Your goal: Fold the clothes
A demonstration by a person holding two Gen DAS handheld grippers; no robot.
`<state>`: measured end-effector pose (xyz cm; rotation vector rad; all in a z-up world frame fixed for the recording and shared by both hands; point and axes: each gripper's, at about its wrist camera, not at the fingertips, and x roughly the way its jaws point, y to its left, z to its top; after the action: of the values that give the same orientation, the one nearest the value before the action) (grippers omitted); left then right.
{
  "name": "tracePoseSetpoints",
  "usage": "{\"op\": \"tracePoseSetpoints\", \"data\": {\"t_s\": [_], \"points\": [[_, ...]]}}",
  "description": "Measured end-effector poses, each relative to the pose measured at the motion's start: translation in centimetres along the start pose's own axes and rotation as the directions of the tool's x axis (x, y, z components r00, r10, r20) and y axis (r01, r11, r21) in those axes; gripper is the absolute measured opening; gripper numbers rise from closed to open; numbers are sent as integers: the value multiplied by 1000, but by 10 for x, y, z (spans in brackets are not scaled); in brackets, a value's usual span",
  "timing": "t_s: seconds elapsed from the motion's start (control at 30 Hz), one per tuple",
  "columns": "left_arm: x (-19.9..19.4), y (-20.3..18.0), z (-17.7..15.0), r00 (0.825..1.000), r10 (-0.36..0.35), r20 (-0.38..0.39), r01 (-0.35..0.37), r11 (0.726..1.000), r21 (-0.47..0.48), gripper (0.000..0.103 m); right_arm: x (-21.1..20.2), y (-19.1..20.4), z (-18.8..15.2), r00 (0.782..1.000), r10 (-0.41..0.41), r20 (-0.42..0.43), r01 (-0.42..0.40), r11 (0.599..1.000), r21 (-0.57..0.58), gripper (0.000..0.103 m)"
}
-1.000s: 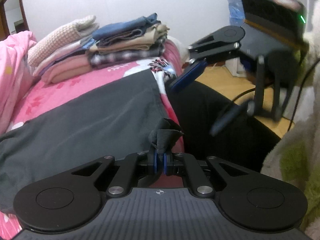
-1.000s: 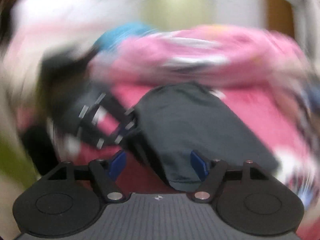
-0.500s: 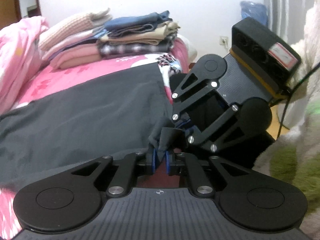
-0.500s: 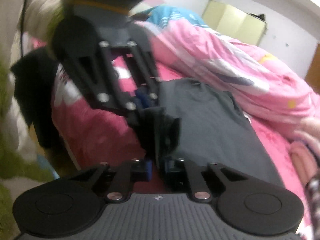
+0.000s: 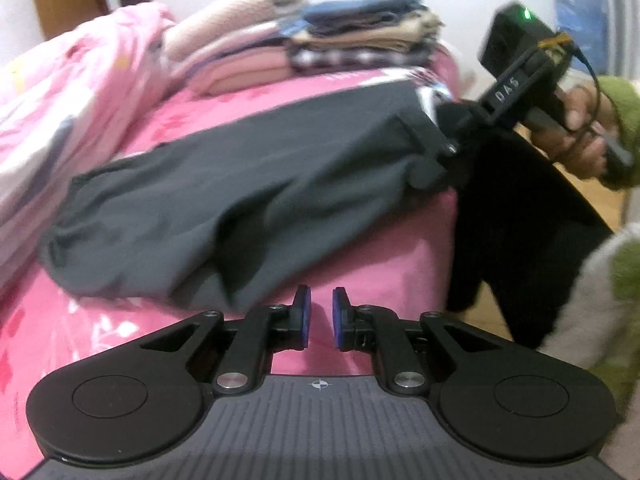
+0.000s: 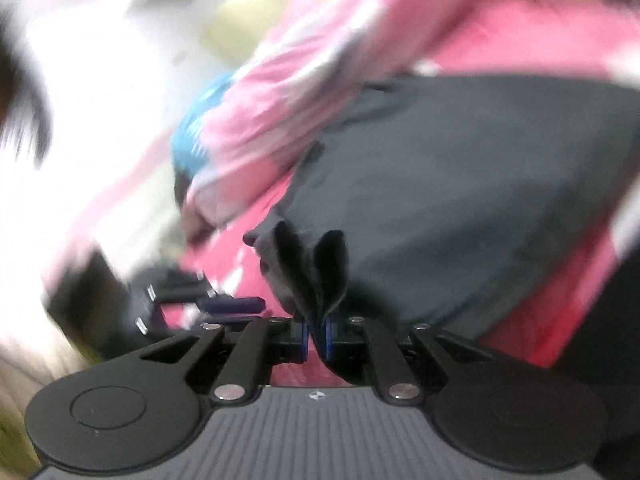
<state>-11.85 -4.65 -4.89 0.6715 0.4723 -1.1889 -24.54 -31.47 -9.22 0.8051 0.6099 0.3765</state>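
A dark grey garment (image 5: 260, 184) lies spread on the pink bed sheet (image 5: 380, 248). My left gripper (image 5: 319, 312) hovers just off its near edge, its blue pads (image 5: 302, 312) a narrow gap apart with nothing between them. A hand in a green sleeve (image 5: 616, 112) holds my right gripper (image 5: 440, 152) at the garment's far right corner. In the blurred right wrist view that gripper (image 6: 316, 322) is shut on a bunched fold of the grey garment (image 6: 460, 184), which sticks up between the pads. The left gripper (image 6: 224, 304) shows low on the left there.
A stack of folded clothes (image 5: 360, 40) sits at the far end of the bed. A pink quilt (image 5: 60, 100) is heaped on the left. Black cloth (image 5: 520, 220) hangs beside the bed's right edge, with wooden floor (image 5: 608, 200) beyond.
My left gripper let go of the garment's corner and drew back from it. My right gripper closed on that corner, rolled, and pulled it away to the right.
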Motion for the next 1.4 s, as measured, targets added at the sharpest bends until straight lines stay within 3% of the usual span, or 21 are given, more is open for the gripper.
{"op": "tracePoseSetpoints", "data": {"t_s": [0.07, 0.17, 0.4, 0.53, 0.6, 0.73, 0.83, 0.9, 1.0, 1.07, 1.17, 1.23, 1.27, 1.33, 1.4], "points": [[-1, 7, 3, 999, 27, 29, -26, 999, -29, 11, 1, -16, 1, 1000, 10, -15, -7, 990, 138, 7], [0, 13, 10, 997, 58, 60, -55, 997, -55, 11, 8, -26, -3, 999, 20, -34, -11, 968, 252, 7], [24, 23, 20, 991, 131, 38, -128, 989, -80, 13, 8, -23, -13, 1000, -19, -14, 22, 966, 257, 10], [38, 32, 21, 991, 134, 24, -131, 985, -113, 13, 0, -4, -15, 992, -126, -4, 125, 983, 133, 18], [38, 34, 21, 991, 128, 27, -124, 985, -123, 13, -13, 16, -16, 974, -223, 28, 224, 975, -3, 37], [40, 32, 22, 992, 124, 24, -121, 986, -111, 13, -43, 49, -16, 919, -350, 184, 386, 896, -222, 38], [41, 34, 22, 993, 120, 21, -117, 987, -112, 13, -54, 68, -11, 901, -314, 300, 405, 859, -314, 34], [41, 35, 24, 993, 119, 16, -116, 986, -119, 14, -52, 78, -8, 925, -206, 319, 326, 861, -390, 34], [40, 38, 25, 993, 120, 1, -119, 984, -129, 17, -26, 83, -9, 964, -134, 231, 237, 832, -502, 32], [34, 44, 27, 992, 125, -17, -126, 982, -140, 17, 0, 71, -10, 968, -196, 155, 249, 814, -525, 29], [6, 66, 33, 986, 160, -46, -164, 977, -133, 17, 28, 45, -10, 947, -308, 96, 312, 797, -517, 12], [-18, 77, 40, 965, 259, -51, -262, 963, -69, 18, 22, 41, -8, 956, -276, 103, 290, 818, -496, 11], [-29, 81, 44, 941, 335, -45, -336, 941, -22, 18, 20, 40, -8, 956, -274, 106, 290, 823, -489, 11], [-45, 89, 49, 907, 420, -30, -419, 908, 29, 18, 21, 36, -9, 959, -263, 108, 282, 827, -486, 11], [-47, 87, 49, 912, 409, -15, -409, 912, 17, 18, 17, 32, -10, 960, -256, 113, 278, 834, -477, 11]]}}
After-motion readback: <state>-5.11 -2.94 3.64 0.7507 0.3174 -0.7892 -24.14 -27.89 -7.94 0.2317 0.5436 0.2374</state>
